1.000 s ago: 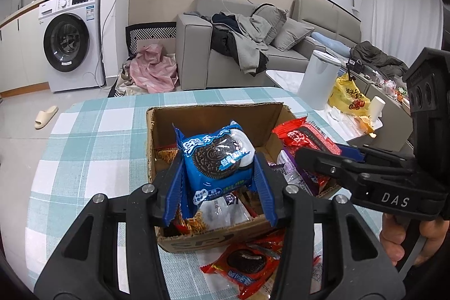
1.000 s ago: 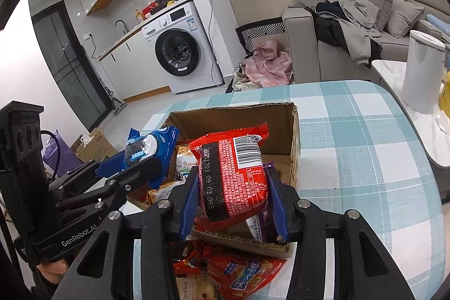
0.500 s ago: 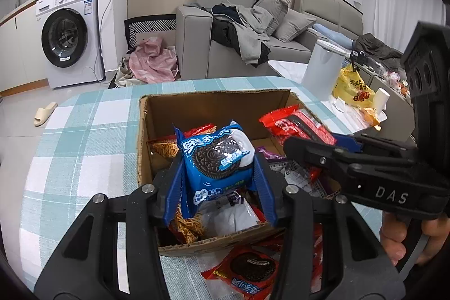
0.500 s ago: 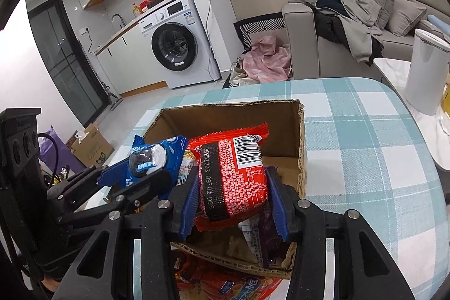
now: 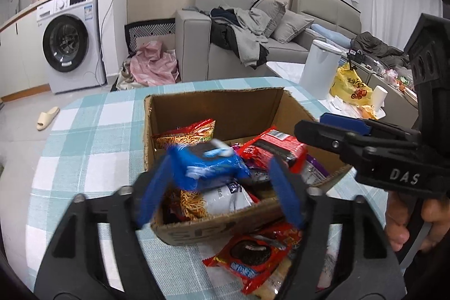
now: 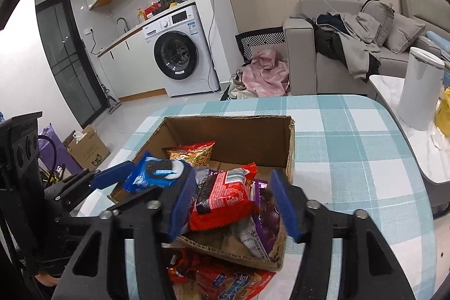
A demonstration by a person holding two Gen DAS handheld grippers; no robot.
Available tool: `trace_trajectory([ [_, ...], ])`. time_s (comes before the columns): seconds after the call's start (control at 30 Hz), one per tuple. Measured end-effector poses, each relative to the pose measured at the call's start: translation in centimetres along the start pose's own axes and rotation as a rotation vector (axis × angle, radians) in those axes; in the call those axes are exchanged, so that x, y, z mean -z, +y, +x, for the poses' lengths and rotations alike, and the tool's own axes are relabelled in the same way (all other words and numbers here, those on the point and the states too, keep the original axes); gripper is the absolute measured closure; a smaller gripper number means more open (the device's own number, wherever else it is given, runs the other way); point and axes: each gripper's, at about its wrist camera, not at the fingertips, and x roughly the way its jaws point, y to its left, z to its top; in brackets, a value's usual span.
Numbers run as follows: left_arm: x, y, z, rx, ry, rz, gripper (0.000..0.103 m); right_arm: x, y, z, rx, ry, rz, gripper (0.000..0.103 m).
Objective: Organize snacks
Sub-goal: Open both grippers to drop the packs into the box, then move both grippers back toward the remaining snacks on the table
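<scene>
Red wrappers are lying nearest: a red cookie pack [image 5: 254, 255] and other loose packets [image 6: 222, 279] are waiting on the checked tablecloth [image 5: 92, 137], just outside the near wall of the cardboard box [image 5: 197, 227]. These are judged to be the work left.

Above that near wall, both grippers are standing over the box. The left gripper [image 5: 219, 187] has just been opening; its blue pads are now wide apart and no longer pressing the blue cookie pack [image 5: 208, 165], which is showing blurred between them, apparently dropping onto the snacks beneath. The right gripper [image 6: 232, 204] has likewise just been opening; its pads are standing clear on either side of the red pack [image 6: 222, 198], which is resting tilted on a purple packet [image 6: 265, 204] at the near right of the box.

Farther in, a noodle-snack bag [image 5: 184, 135] is leaning near the far left wall. The far floor of the box is showing bare cardboard, so room is remaining.

Progress is judged partial: several snacks are boxed, two more are being released, and the near pile is still outside. Whether other snacks are lying out of view cannot be told.

Beyond the table, a washing machine [image 6: 178, 52] and a sofa [image 5: 253, 47] are standing in the room.
</scene>
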Motion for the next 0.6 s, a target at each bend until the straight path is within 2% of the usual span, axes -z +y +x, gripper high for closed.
trace_trajectory([
  [0.03, 0.1, 0.0, -0.6, -0.001, -0.013, 0.001, 0.017, 0.1, -0.1, -0.2, -0.006, -0.005, 0.003, 0.026],
  [0.2, 0.8, -0.2, -2.9, 0.011, -0.014, -0.007, 0.013, 0.6, -0.6, -2.0, -0.05, -0.004, 0.019, 0.003],
  [0.23, 1.0, -0.2, -3.3, 0.007, -0.014, -0.008, 0.004, 0.8, -0.6, -2.3, -0.054, -0.004, 0.02, 0.002],
  [0.27, 1.3, -0.2, -3.8, -0.003, -0.021, -0.01, 0.001, 1.0, -0.6, -2.7, -0.053, -0.006, 0.019, 0.001],
  [0.6, 3.8, 0.3, -7.6, -0.007, -0.035, -0.036, 0.001, 3.8, -0.7, -4.9, -0.028, 0.032, 0.012, 0.0],
])
